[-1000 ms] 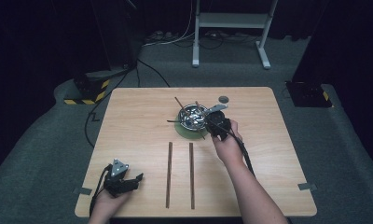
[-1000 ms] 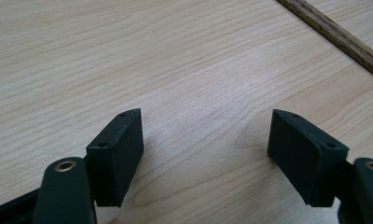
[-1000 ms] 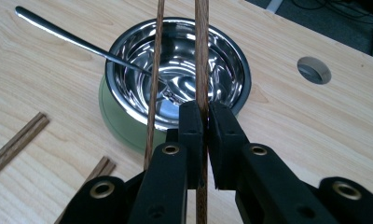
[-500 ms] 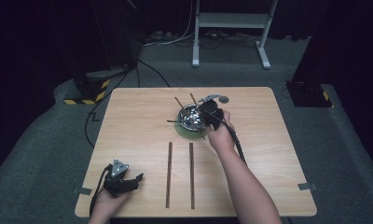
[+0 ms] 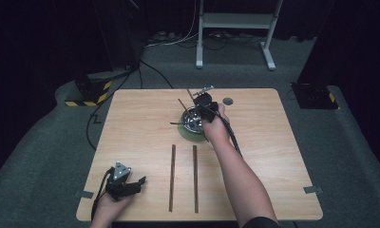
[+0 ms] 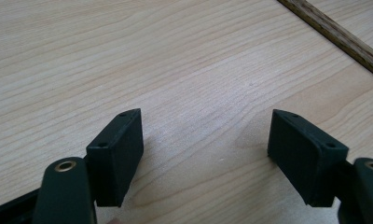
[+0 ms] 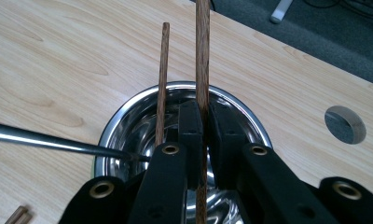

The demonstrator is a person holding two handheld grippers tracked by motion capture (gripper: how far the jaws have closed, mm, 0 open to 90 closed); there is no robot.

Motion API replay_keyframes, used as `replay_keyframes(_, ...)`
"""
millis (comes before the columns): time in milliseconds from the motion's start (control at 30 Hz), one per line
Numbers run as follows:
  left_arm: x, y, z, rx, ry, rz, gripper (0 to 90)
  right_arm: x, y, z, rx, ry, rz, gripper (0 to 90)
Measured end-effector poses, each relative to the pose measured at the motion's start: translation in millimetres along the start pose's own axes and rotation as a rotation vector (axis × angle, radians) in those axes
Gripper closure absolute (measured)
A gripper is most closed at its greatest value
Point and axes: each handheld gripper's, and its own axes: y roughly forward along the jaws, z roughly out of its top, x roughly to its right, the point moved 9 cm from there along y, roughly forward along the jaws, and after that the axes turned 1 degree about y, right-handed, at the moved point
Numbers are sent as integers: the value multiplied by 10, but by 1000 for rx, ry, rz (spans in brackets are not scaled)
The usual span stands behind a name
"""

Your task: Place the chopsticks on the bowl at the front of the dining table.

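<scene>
From my high view the right gripper (image 5: 203, 101) hides part of the bowl (image 5: 190, 119), and I can't tell what sits inside. In the right gripper view, the clamped stick (image 7: 202, 56) runs off the top edge, and 1 metal rod (image 7: 44, 140) is cut off at the left.

High view looks down on table (image 5: 283, 156); gripper views ride close (sharing its wood top).

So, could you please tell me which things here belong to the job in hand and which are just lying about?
In the job:
- right gripper, shut on a wooden stick
- second stick leaning in the steel bowl
- two sticks on the table

Lying about:
- left gripper, open, idle
- metal rod in the bowl
- green mat
</scene>
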Motion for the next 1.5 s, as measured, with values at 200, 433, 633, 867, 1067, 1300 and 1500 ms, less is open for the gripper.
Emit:
replay_keyframes(200,3,2,1,1,2,2,268,-33,144,-5,-24,0,5,841)
replay_keyframes(433,2,2,1,1,3,4,271,-57,348,-46,-68,-12,-3,840)
replay_keyframes(633,3,2,1,1,3,4,271,-84,446,-16,-88,-7,9,840)
replay_keyframes(867,6,3,0,1,0,2,271,-133,501,44,-95,-13,-4,840)
replay_keyframes(1067,5,2,0,1,0,2,271,-123,562,32,-112,-11,-15,838)
replay_keyframes(1300,5,2,1,1,-1,1,272,-117,567,29,-112,-10,-22,800)
replay_keyframes(1500,1,2,1,2,1,5,275,-92,417,54,-75,2,-8,739)
